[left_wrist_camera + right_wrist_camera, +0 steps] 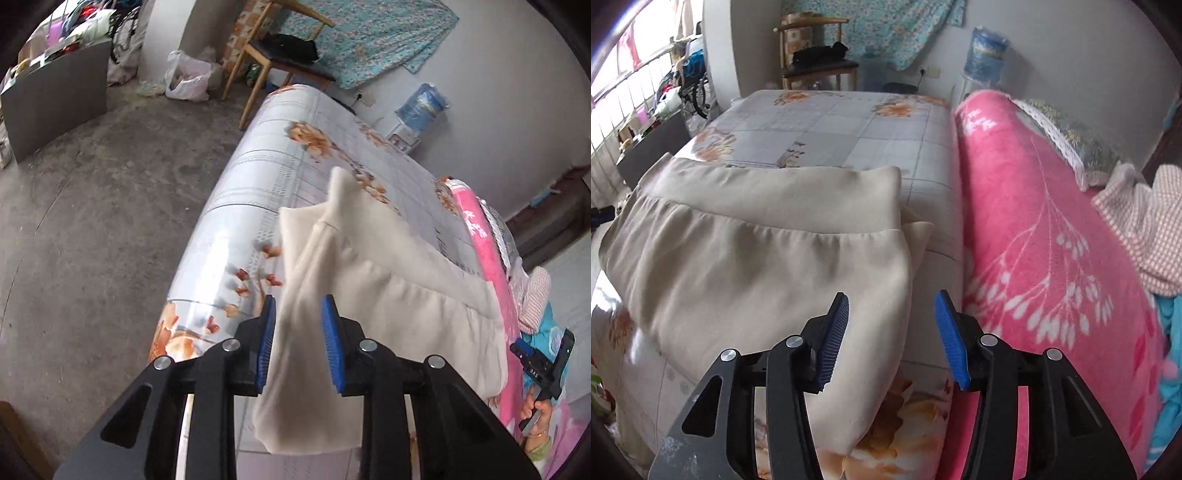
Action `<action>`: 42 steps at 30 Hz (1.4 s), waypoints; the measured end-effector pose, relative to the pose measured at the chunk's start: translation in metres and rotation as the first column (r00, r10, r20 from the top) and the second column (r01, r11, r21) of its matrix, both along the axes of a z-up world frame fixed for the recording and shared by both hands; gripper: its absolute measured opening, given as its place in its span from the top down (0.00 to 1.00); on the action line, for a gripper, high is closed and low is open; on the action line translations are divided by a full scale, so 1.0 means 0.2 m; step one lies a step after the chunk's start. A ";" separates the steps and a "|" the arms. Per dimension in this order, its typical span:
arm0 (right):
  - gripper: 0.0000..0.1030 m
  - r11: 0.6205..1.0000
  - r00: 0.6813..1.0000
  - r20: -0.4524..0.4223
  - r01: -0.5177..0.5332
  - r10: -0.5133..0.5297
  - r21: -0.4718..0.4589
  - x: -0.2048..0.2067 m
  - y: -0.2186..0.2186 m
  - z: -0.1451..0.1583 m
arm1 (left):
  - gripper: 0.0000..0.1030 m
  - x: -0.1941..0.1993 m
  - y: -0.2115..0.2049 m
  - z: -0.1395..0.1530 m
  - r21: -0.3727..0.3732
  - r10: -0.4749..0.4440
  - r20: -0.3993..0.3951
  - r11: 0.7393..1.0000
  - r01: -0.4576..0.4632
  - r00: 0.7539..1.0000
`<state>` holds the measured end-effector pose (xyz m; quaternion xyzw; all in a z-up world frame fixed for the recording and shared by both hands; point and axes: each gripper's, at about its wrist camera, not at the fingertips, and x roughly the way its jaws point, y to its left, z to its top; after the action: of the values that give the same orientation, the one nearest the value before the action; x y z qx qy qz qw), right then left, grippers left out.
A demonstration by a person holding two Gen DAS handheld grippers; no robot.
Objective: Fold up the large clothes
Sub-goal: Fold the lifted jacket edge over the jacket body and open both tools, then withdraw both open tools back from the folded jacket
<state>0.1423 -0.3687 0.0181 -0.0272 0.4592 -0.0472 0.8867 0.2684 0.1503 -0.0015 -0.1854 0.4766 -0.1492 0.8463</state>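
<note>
The cream garment lies partly folded on the floral bedsheet, beside the pink blanket. The left gripper holds a bunched section of the garment between its blue pads, lifted above the bed. The right gripper stands wide open and grips nothing; the garment's right edge lies under the gap.
</note>
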 end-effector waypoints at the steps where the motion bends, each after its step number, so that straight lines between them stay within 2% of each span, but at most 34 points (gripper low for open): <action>1: 0.54 0.999 0.999 0.014 -0.035 0.034 0.017 -0.05 0.05 0.02 | 0.76 -0.06 -0.04 0.03 -0.001 -0.044 0.032 0.999 0.044 0.999; 3: 0.54 0.990 0.991 0.018 -0.134 0.133 0.045 -0.15 0.14 0.01 | 0.74 -0.17 -0.14 0.02 0.029 -0.136 0.048 0.990 0.135 0.990; 4: 0.54 0.983 0.984 0.015 -0.178 0.178 0.033 -0.17 0.19 -0.02 | 0.74 -0.22 -0.20 -0.01 0.072 -0.172 0.032 0.983 0.170 0.984; 6: 0.54 0.966 0.967 -0.021 -0.253 0.253 -0.048 -0.23 0.27 -0.11 | 0.74 -0.28 -0.27 -0.11 0.156 -0.193 -0.003 0.969 0.191 0.981; 7: 0.54 0.957 0.963 -0.056 -0.268 0.263 -0.110 -0.25 0.28 -0.17 | 0.74 -0.30 -0.27 -0.13 0.165 -0.193 0.008 0.968 0.189 0.981; 8: 0.53 0.950 0.962 -0.100 -0.267 0.254 -0.164 -0.26 0.27 -0.23 | 0.74 -0.31 -0.25 -0.14 0.146 -0.189 0.025 0.972 0.184 0.982; 9: 0.49 0.950 0.960 -0.129 -0.267 0.247 -0.163 -0.26 0.24 -0.27 | 0.74 -0.31 -0.22 -0.14 0.118 -0.177 0.025 0.978 0.173 0.984; 11: 0.46 0.971 0.970 -0.130 -0.217 0.203 -0.102 -0.27 0.17 -0.24 | 0.74 -0.30 -0.17 -0.12 0.091 -0.135 0.016 0.987 0.133 0.991; 13: 0.46 0.976 0.979 -0.112 -0.182 0.170 -0.116 -0.29 0.16 -0.17 | 0.75 -0.32 -0.14 -0.07 0.200 -0.091 0.042 0.976 0.081 0.995; 15: 0.46 0.970 0.985 -0.077 -0.163 0.152 -0.182 -0.33 0.20 -0.11 | 0.75 -0.34 -0.11 -0.02 0.205 -0.088 0.061 0.976 0.074 0.994; 17: 0.45 0.978 0.986 -0.040 -0.166 0.162 -0.128 -0.35 0.24 -0.05 | 0.75 -0.38 -0.13 0.04 0.203 -0.109 0.089 0.975 0.089 0.990; 21: 0.36 0.987 0.984 0.075 -0.162 0.162 0.001 -0.30 0.43 0.01 | 0.62 -0.47 -0.39 0.09 0.243 -0.226 0.156 0.952 0.185 0.962; 23: 0.34 0.980 0.979 0.123 -0.174 0.162 0.093 -0.22 0.54 -0.01 | 0.58 -0.48 -0.57 0.07 0.293 -0.269 0.163 0.932 0.214 0.949; 26: 0.34 0.973 0.982 0.136 -0.155 0.132 0.173 -0.09 0.69 -0.08 | 0.53 -0.46 -0.80 -0.04 0.396 -0.286 0.141 0.894 0.211 0.948; 28: 0.34 0.972 0.988 0.103 -0.133 0.114 0.194 -0.01 0.77 -0.17 | 0.51 -0.42 -0.87 -0.15 0.476 -0.268 0.112 0.860 0.185 0.957; 30: 0.34 0.983 0.994 0.052 -0.107 0.100 0.147 0.04 0.82 -0.28 | 0.49 -0.43 -0.88 -0.18 0.497 -0.264 0.162 0.854 0.153 0.951; 31: 0.34 0.987 0.993 0.064 -0.109 0.102 0.121 0.05 0.84 -0.29 | 0.49 -0.44 -0.88 -0.18 0.502 -0.269 0.161 0.850 0.156 0.950; 33: 0.34 0.989 0.994 0.052 -0.099 0.094 0.114 0.04 0.84 -0.26 | 0.49 -0.44 -0.85 -0.15 0.479 -0.262 0.151 0.863 0.161 0.953; 35: 0.34 0.991 0.996 0.067 -0.064 0.056 0.120 0.00 0.79 -0.20 | 0.48 -0.46 -0.77 -0.09 0.447 -0.241 0.180 0.884 0.139 0.954; 37: 0.32 0.995 0.994 0.107 0.004 -0.015 0.102 -0.06 0.69 -0.14 | 0.42 -0.46 -0.69 -0.07 0.429 -0.194 0.196 0.898 0.094 0.961; 38: 0.32 0.994 0.991 0.118 0.054 -0.065 0.093 -0.09 0.64 -0.13 | 0.40 -0.44 -0.66 -0.09 0.427 -0.170 0.177 0.901 0.080 0.970; 40: 0.30 0.983 0.986 0.075 0.139 -0.149 0.124 -0.10 0.51 -0.19 | 0.39 -0.39 -0.60 -0.17 0.419 -0.119 0.099 0.905 0.067 0.988; 41: 0.30 0.974 0.985 0.028 0.166 -0.172 0.152 -0.09 0.46 -0.24 | 0.38 -0.39 -0.57 -0.18 0.372 -0.107 0.103 0.926 0.061 0.989; 42: 0.30 0.967 0.985 0.027 0.161 -0.169 0.195 -0.10 0.42 -0.26 | 0.38 -0.39 -0.55 -0.17 0.345 -0.095 0.107 0.937 0.052 0.990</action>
<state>0.1225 -0.2841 -0.0343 0.0979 0.4431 -0.0769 0.8878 0.1902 0.0401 -0.0358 -0.0083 0.4492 -0.1069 0.8870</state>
